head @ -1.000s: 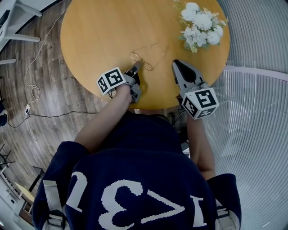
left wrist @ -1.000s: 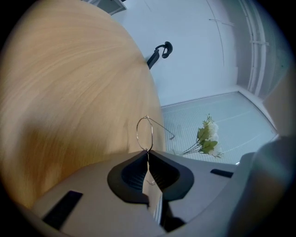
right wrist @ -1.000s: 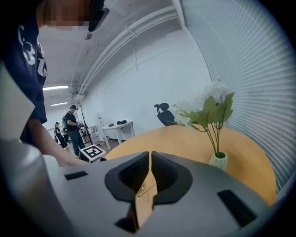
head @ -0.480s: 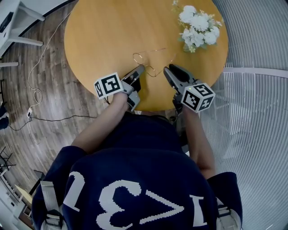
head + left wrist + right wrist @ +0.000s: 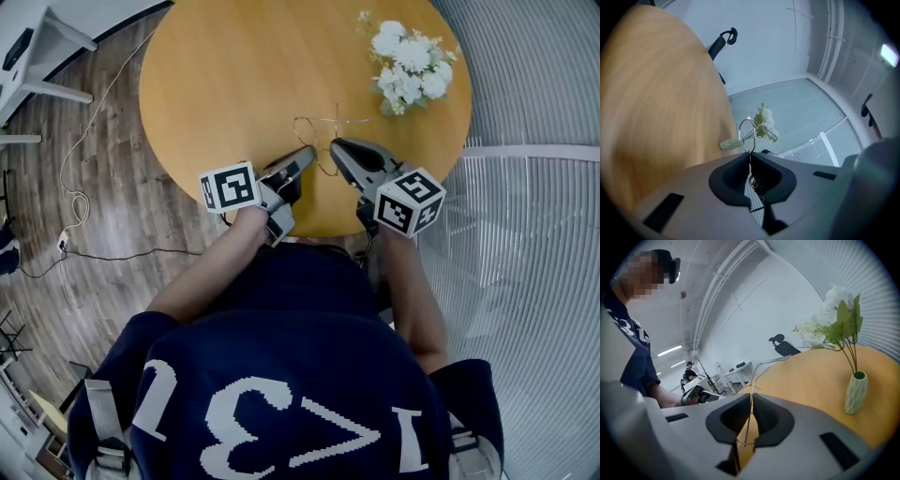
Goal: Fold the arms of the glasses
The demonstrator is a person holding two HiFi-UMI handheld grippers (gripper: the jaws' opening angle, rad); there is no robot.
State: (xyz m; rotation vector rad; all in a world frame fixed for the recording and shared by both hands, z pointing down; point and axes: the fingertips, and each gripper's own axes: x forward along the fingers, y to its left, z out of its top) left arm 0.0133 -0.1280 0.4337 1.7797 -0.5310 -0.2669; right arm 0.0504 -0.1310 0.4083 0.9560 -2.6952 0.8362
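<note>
Thin wire-frame glasses were held off the round wooden table, above its near edge, between both grippers. My left gripper was clamped tight on the frame at a lens rim. My right gripper had just been closing, and its jaws pinched one thin arm of the glasses. A vase of white flowers stood well apart at the table's far right.
</note>
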